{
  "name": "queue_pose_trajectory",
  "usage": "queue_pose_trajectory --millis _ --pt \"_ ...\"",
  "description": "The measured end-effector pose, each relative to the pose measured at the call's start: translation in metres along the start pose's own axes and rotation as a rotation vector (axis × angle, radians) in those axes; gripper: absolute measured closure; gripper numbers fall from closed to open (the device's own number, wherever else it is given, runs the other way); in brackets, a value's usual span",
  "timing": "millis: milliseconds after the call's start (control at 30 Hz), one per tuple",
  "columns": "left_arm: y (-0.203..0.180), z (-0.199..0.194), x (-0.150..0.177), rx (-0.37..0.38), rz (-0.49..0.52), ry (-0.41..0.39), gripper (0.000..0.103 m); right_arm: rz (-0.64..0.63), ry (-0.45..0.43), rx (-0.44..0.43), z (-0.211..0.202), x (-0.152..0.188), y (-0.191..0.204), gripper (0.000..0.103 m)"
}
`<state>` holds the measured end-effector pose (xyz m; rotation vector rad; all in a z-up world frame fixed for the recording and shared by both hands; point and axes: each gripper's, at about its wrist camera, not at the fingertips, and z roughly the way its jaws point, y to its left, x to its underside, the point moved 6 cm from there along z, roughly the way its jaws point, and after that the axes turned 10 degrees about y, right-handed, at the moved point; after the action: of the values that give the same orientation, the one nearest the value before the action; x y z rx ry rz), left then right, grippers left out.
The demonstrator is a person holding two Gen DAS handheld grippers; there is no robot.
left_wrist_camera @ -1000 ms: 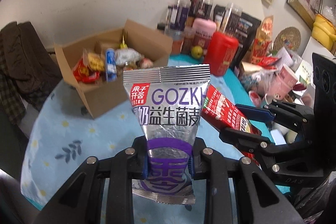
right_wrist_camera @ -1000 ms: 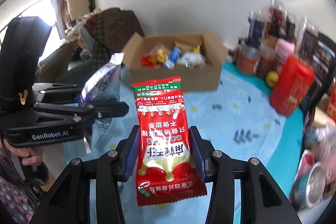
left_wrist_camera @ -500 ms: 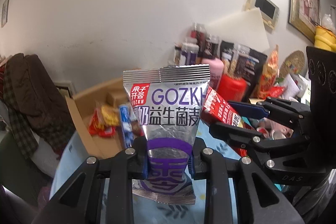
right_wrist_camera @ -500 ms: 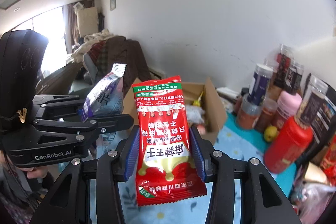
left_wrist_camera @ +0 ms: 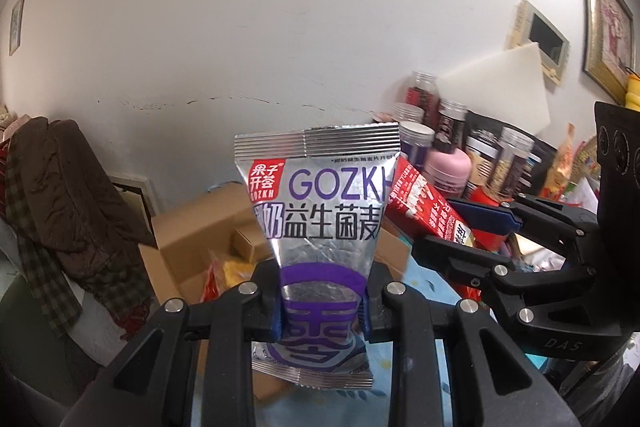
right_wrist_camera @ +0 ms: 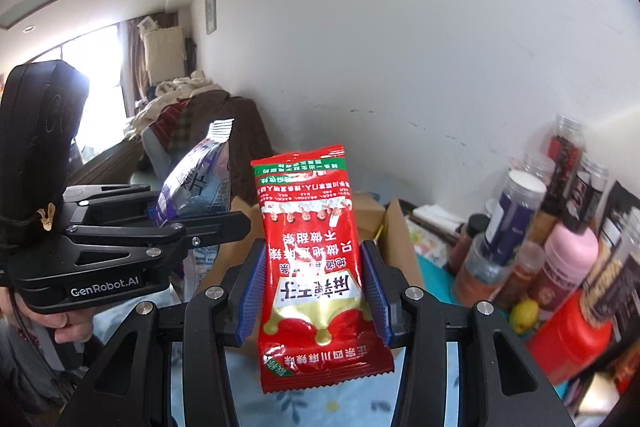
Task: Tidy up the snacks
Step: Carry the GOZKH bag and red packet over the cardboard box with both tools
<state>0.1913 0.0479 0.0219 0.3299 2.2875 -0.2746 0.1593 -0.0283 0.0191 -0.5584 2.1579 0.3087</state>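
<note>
Two snack packets are in hand, one per tool. The left tool (left_wrist_camera: 322,301) clamps the lower part of a silver foil packet with purple print (left_wrist_camera: 320,203), which stands upright between its blue pads; the right tool (right_wrist_camera: 312,293) grips a glossy red plastic packet with a green top band (right_wrist_camera: 310,259) by its side edges, also upright, its bottom seam hanging free below the pads. The two tools sit side by side, close, and in the left view the red packet's top corner reaches just behind the silver packet's right edge; whether they touch cannot be told. Ahead and below stands one open brown cardboard box (left_wrist_camera: 192,227), flaps raised, with several bright packets inside, too hidden to count. It rests on a bench under a pale blue flowered cloth (right_wrist_camera: 348,403). To the right, a crowded row of clear lidded jars (right_wrist_camera: 516,207), one pink bottle (right_wrist_camera: 568,255) and one red canister (right_wrist_camera: 568,343) lines the wall side, leaving little room there. Left of the box a brown coat (left_wrist_camera: 60,187) hangs over a chair.
</note>
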Motion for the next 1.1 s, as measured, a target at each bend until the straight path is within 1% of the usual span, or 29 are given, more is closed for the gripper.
queue_pose_trajectory --millis 267,367,500,600,733,867,1000,1100 --pt "0.029 0.045 -0.02 -0.034 -0.021 0.033 0.076 0.008 0.013 0.002 0.044 -0.023 -0.019 0.058" --pt "0.044 0.07 -0.02 -0.05 -0.04 0.068 0.076 0.035 0.024 -0.002 0.065 -0.028 -0.029 0.058" --pt "0.054 0.098 -0.016 -0.059 -0.055 0.12 0.076 0.059 0.049 -0.008 0.09 -0.03 -0.04 0.058" --pt "0.06 0.118 -0.011 -0.067 -0.062 0.159 0.076 0.067 0.077 -0.001 0.111 -0.029 -0.048 0.058" --pt "0.066 0.139 -0.007 -0.083 -0.063 0.206 0.076 0.071 0.11 -0.024 0.131 -0.024 -0.051 0.058" --pt "0.069 0.155 -0.004 -0.108 -0.057 0.251 0.076 0.092 0.145 -0.044 0.15 -0.013 -0.054 0.058" --pt "0.071 0.167 -0.002 -0.138 -0.046 0.291 0.076 0.102 0.192 -0.042 0.167 -0.002 -0.059 0.058" --pt "0.074 0.179 0.003 -0.139 -0.052 0.328 0.076 0.118 0.222 -0.043 0.178 0.002 -0.063 0.058"
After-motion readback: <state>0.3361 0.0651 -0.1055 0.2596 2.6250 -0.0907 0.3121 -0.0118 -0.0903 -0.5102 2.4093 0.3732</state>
